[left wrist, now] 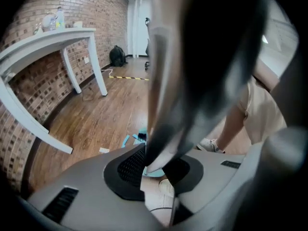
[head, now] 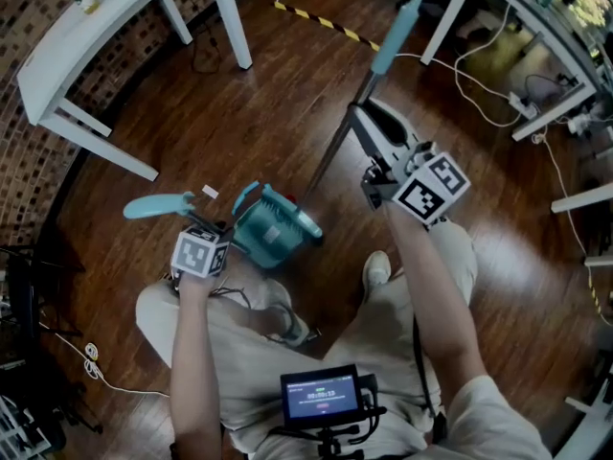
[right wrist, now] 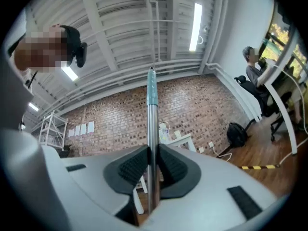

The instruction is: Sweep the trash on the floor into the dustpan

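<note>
While one scrap (head: 210,191) lies near one dustpan (head: 268,234), one broom (head: 337,140) stands tilted.

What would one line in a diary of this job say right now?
left gripper: shut on dustpan handle | right gripper: shut on broom pole | white scrap: on floor beside dustpan, outside it

Ahead, brown wooden floor (head: 268,113) lies open; white metal table legs (head: 231,22) bound left; white cables (head: 463,75) apparently trail right.
</note>
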Demonstrator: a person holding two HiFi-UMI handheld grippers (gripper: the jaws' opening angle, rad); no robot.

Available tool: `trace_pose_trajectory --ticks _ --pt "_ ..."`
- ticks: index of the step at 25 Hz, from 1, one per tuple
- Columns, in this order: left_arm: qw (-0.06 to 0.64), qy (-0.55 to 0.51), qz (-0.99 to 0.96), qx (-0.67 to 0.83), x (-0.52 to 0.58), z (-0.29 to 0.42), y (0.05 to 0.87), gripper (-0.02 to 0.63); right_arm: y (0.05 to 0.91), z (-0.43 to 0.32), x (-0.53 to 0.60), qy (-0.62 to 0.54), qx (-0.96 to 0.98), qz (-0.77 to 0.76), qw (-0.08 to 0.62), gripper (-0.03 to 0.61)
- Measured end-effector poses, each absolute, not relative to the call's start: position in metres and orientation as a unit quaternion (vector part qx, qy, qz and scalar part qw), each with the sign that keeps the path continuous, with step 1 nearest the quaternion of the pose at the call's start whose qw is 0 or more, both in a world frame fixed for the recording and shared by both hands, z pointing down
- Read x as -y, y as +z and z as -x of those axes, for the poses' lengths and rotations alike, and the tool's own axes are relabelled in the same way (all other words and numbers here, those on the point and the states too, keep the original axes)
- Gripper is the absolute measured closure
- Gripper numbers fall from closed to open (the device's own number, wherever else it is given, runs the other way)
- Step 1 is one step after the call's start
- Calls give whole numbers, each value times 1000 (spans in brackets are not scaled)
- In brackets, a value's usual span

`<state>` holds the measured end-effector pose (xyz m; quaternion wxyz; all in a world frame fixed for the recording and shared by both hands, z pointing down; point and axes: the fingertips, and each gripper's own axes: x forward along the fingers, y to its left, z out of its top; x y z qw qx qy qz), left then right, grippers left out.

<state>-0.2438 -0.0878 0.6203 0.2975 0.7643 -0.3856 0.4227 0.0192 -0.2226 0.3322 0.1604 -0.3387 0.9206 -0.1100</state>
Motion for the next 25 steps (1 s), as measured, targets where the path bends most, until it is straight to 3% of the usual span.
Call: trace_pose_trajectory --ticks 7,13,19,25 --pt "346 385 -738 433 86 254 622 529 357 75 239 16 -959 278 58 494" --pt "358 337 -733 471 77 237 633 529 449 152 245 44 -979 185 -66 494" --pt "369 326 -731 473 84 249 632 528 456 174 232 -109 -984 135 -36 482" --pt "367 333 -731 469 86 250 631 528 430 139 251 -141 -973 181 -24 488"
